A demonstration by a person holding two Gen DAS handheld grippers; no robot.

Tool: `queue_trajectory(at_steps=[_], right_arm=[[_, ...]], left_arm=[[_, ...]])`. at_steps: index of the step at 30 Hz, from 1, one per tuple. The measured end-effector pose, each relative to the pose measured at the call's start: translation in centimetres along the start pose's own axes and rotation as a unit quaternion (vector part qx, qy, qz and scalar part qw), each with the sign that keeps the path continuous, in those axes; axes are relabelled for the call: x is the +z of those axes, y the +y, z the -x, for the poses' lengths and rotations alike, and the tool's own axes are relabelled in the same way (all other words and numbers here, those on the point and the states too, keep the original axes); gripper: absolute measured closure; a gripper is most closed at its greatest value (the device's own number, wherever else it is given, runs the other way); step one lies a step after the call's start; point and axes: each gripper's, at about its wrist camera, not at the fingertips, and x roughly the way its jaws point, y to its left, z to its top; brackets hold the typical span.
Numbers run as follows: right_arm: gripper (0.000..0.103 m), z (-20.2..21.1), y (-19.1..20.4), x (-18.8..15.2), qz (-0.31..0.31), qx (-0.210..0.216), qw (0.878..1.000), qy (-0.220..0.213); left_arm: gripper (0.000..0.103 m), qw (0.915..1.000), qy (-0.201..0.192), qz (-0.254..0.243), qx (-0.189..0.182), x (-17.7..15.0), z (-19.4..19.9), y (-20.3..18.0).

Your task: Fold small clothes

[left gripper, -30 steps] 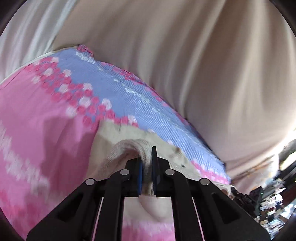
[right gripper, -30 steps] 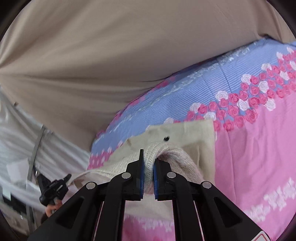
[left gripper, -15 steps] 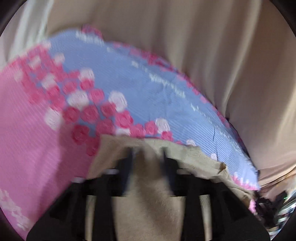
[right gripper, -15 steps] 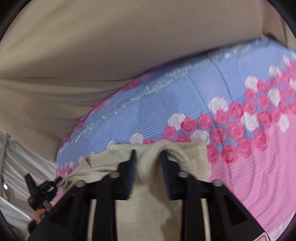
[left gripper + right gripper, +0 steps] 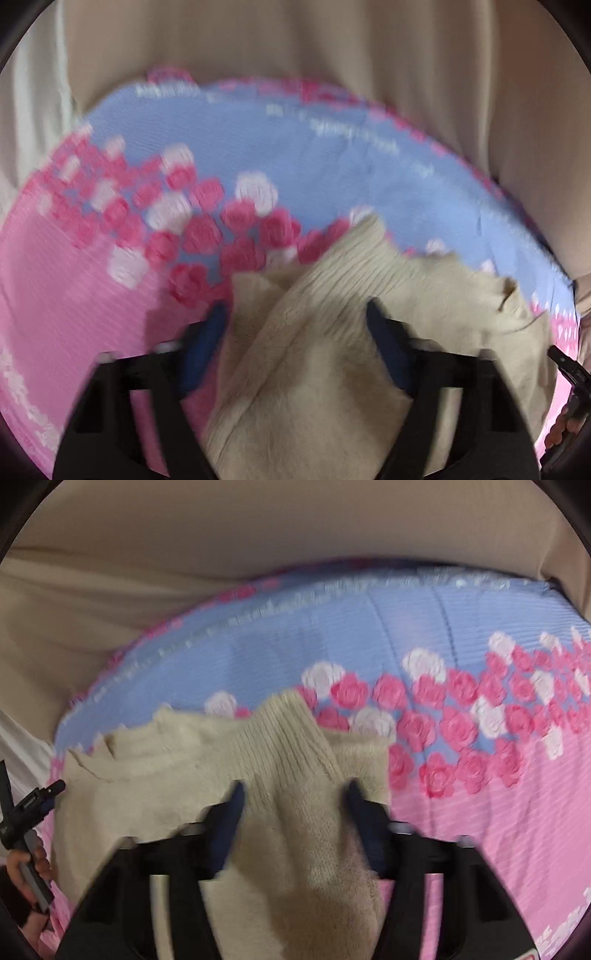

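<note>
A beige knitted sweater point(image 5: 332, 288) lies on the bed. In each view a ribbed sleeve end is folded over its fleecy body point(image 5: 288, 738). My left gripper point(image 5: 295, 332) hangs just above the sweater. Its jaws stand apart and are closing, with the folded sleeve lying loose between them. My right gripper point(image 5: 295, 812) hovers over the other sleeve the same way, jaws apart and closing, the cloth between them but not pinched. Both views are blurred by motion.
The bed sheet point(image 5: 92, 314) is pink near me and blue farther off, with a band of pink and white roses point(image 5: 461, 709). A beige curtain point(image 5: 332, 55) hangs behind the bed. A hand holding the other tool shows at the right edge point(image 5: 565, 432) and at the left edge point(image 5: 22, 864).
A second ago both grippers were shut on the ribbed sleeve ends, held up. They came down toward the bed and let go, and the sleeves now lie on the sweater.
</note>
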Motion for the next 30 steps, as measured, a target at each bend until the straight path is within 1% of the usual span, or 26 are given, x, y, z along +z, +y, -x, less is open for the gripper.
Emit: queue_trajectory(at_steps=[1, 2, 4, 5, 6, 7, 8, 9, 10, 11, 12, 13, 14, 15, 16, 17, 18, 19, 21, 22, 23, 24, 25, 27, 29, 30], right_arm=[[0.096, 1.0, 0.0, 0.3, -0.005, 0.012, 1.000, -0.025], [0.097, 2.3, 0.1, 0.5, -0.007, 0.022, 0.999, -0.047], [0.097, 4.6, -0.6, 1.2, -0.032, 0.036, 0.995, -0.087], [0.097, 4.8, -1.5, 1.6, -0.048, 0.039, 0.994, -0.095], [0.097, 3.7, -2.2, 2.1, -0.058, 0.028, 0.995, -0.077], [0.096, 1.8, -2.8, 2.2, -0.062, 0.020, 0.997, -0.040], [0.095, -0.3, -3.2, 2.0, -0.062, 0.003, 0.998, 0.001], [0.095, -1.1, -3.2, 1.7, -0.055, -0.011, 0.998, 0.017], [0.094, -0.6, -2.8, 1.4, -0.045, -0.016, 0.999, 0.002], [0.091, 0.5, -2.5, 1.1, -0.044, -0.013, 0.999, -0.015], [0.083, 1.7, -2.3, 0.6, -0.045, -0.007, 0.999, -0.029], [0.071, 2.9, -2.2, 0.0, -0.046, -0.002, 0.998, -0.041], [0.061, 4.5, -2.1, -1.1, -0.042, -0.005, 0.998, -0.056], [0.058, 5.6, -2.0, -2.0, -0.038, -0.011, 0.997, -0.066], [0.054, 6.5, -2.1, -3.3, -0.034, -0.014, 0.997, -0.070], [0.053, 7.3, -2.2, -4.9, -0.031, -0.016, 0.997, -0.068], [0.052, 7.7, -2.2, -6.1, -0.031, -0.019, 0.997, -0.063], [0.050, 7.9, -2.5, -7.6, -0.034, -0.020, 0.998, -0.054], [0.050, 8.1, -3.3, -11.0, -0.052, -0.012, 0.998, -0.034], [0.048, 8.1, -3.3, -12.0, -0.063, -0.007, 0.998, -0.029], [0.046, 7.9, -3.9, -13.3, -0.078, 0.005, 0.997, -0.021], [0.045, 7.7, -4.1, -14.3, -0.093, 0.014, 0.995, -0.016], [0.043, 7.5, -4.4, -15.0, -0.107, 0.024, 0.994, -0.010], [0.043, 6.6, -4.4, -15.9, -0.127, 0.042, 0.991, 0.000], [0.043, 5.7, -4.1, -15.9, -0.139, 0.059, 0.989, -0.001], [0.042, 5.5, -4.0, -15.7, -0.144, 0.063, 0.987, -0.002]], left_arm=[[0.077, 0.9998, 0.005, 0.003, -0.018, 0.0, -0.3, 0.1], [0.086, 0.9993, -0.007, 0.009, -0.036, 0.2, 0.3, 0.3], [0.087, 0.9987, -0.030, 0.012, -0.039, 0.7, 1.6, 0.3], [0.087, 0.9985, -0.035, 0.018, -0.038, 1.0, 2.0, 0.4], [0.087, 0.9986, -0.032, 0.026, -0.034, 1.3, 1.7, 0.5], [0.086, 0.9986, -0.019, 0.039, -0.030, 1.4, 0.9, 0.6], [0.081, 0.9985, -0.003, 0.049, -0.026, 1.4, -0.1, 0.7], [0.079, 0.9980, 0.019, 0.055, -0.023, 1.4, -1.2, 0.7], [0.078, 0.9980, 0.022, 0.056, -0.021, 1.5, -1.5, 0.7], [0.071, 0.9984, 0.006, 0.054, -0.016, 1.3, -0.6, 0.5], [0.067, 0.9986, -0.006, 0.048, -0.019, 1.2, 0.4, 0.4], [0.057, 0.9988, -0.018, 0.040, -0.020, 0.7, 1.9, 0.5], [0.041, 0.9987, -0.025, 0.040, -0.020, 0.3, 3.0, 0.8], [0.034, 0.9980, -0.038, 0.045, -0.022, -0.6, 4.4, 1.5], [0.032, 0.9972, -0.047, 0.053, -0.023, -1.7, 5.8, 2.5], [0.032, 0.9966, -0.050, 0.060, -0.026, -2.6, 6.7, 3.3], [0.031, 0.9960, -0.049, 0.068, -0.029, -3.6, 7.3, 4.0], [0.031, 0.9944, -0.043, 0.091, -0.034, -5.5, 8.1, 5.2], [0.030, 0.9898, -0.030, 0.131, -0.048, -8.6, 8.6, 6.5], [0.030, 0.9883, -0.024, 0.142, -0.048, -9.6, 8.8, 6.8], [0.030, 0.9859, -0.016, 0.161, -0.043, -11.5, 8.7, 7.0], [0.030, 0.9845, -0.015, 0.169, -0.043, -12.3, 8.6, 7.0], [0.030, 0.9818, -0.018, 0.183, -0.048, -13.6, 8.4, 6.9], [0.029, 0.9768, -0.013, 0.207, -0.055, -15.0, 7.8, 6.6], [0.028, 0.9668, 0.005, 0.244, -0.074, -15.4, 6.4, 6.3], [0.026, 0.9644, 0.008, 0.252, -0.082, -15.4, 6.0, 6.0]])
